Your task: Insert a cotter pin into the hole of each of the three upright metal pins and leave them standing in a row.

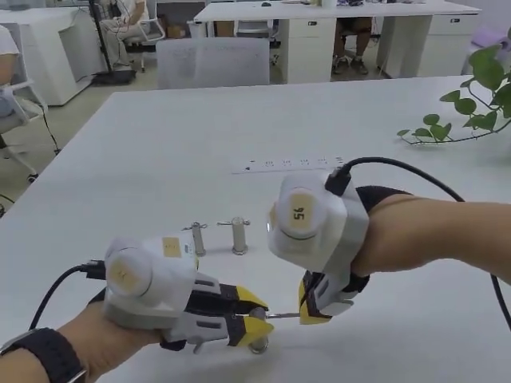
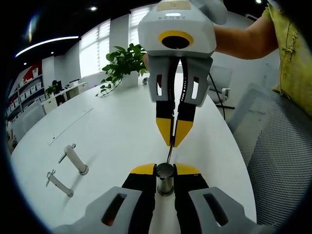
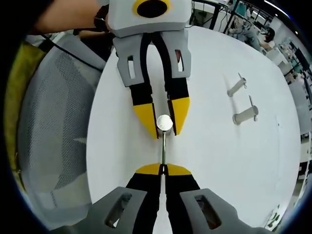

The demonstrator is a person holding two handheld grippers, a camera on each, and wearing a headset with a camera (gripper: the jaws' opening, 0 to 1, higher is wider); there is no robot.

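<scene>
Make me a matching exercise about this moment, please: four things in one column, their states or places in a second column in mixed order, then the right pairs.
Column one
1. left tool
2. right tool
3. two free metal pins
4. plant

Column two
A. stand on the table, each with a cotter pin through its top
B. shut on the loose cotter pin
C. at the far right of the table
D. shut on the third metal pin

Pairs: 1-D, 2-B, 3-A, 4-C
</scene>
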